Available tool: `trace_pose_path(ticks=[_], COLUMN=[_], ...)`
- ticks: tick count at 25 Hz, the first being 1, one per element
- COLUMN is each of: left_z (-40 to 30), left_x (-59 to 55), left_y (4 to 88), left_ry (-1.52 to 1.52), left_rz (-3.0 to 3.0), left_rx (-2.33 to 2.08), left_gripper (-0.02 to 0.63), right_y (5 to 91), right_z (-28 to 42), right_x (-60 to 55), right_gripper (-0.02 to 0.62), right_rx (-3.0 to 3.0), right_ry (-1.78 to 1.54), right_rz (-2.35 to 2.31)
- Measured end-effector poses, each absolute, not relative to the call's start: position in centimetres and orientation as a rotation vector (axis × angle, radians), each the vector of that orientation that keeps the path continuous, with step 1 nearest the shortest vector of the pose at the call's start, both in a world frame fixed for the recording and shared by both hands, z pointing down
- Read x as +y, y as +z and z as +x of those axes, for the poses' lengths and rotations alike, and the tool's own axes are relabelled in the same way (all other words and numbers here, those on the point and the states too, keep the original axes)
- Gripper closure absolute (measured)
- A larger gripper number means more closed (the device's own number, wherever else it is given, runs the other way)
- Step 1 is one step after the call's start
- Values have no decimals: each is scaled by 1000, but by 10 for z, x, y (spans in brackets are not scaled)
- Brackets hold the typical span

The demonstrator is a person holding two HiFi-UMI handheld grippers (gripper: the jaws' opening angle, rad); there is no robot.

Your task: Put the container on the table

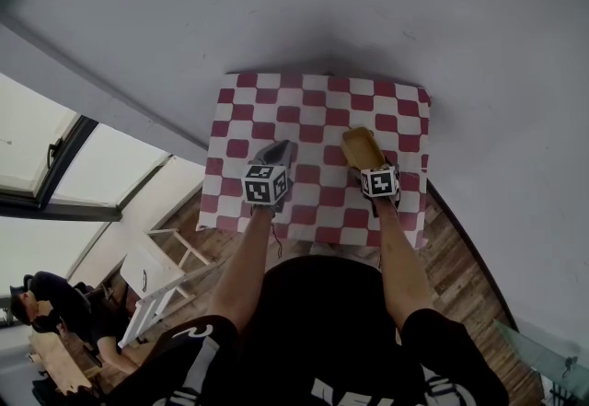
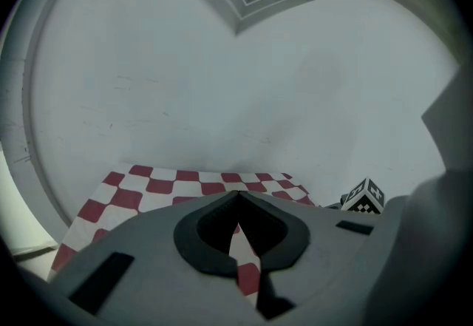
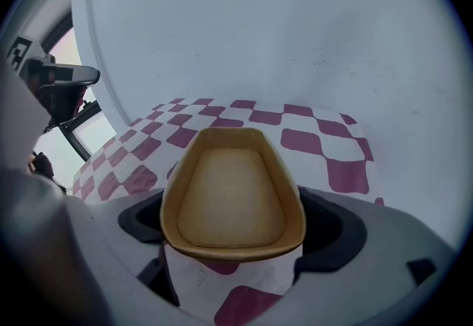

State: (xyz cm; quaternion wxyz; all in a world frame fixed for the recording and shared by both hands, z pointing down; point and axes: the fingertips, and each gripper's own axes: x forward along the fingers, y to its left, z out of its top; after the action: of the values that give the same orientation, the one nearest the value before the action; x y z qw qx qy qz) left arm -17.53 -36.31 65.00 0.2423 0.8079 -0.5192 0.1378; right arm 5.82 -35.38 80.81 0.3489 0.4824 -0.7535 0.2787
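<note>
Container [image 3: 233, 195] in wide-set right gripper [image 3: 235, 237]

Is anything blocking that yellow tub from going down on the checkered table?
Nothing visible does: the checkered table is bare around the container held in the right hand-held gripper.

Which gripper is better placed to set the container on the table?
Right. The right gripper holds the container between its jaws, over the checkered table. The left gripper is shut and empty.
</note>
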Motion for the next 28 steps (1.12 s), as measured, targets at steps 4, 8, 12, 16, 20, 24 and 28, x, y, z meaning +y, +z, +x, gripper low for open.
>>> trace_pose_path(ticks=[4, 8, 12, 16, 20, 24, 28], left_z=[-172, -164, -160, -154, -151, -148, -140], left_x=[-360, -357, -357, -358, -360, -365, -366], left_y=[655, 656, 654, 651, 647, 636, 622], left_ry=[360, 338, 342, 355, 362, 352, 342], left_rz=[2181, 2164, 2165, 2180, 2201, 2234, 2280], left_rx=[-1412, -1399, -1386, -1375, -1366, -1368, -1365], left_gripper=[581, 581, 581, 581, 581, 581, 581], right_y=[806, 808, 807, 807, 792, 770, 739], right_z=[58, 57, 53, 50, 46, 49, 56], right_x=[-350, -346, -344, -341, -344, -356, -367], right_gripper=[66, 53, 30, 9, 9, 11, 12], right_rx=[-1944, -1976, -2009, -2023, -2061, -2117, -2168], right_ry=[763, 826, 853, 882, 925, 924, 896], right_rz=[1249, 1258, 1252, 1242, 1295, 1387, 1474])
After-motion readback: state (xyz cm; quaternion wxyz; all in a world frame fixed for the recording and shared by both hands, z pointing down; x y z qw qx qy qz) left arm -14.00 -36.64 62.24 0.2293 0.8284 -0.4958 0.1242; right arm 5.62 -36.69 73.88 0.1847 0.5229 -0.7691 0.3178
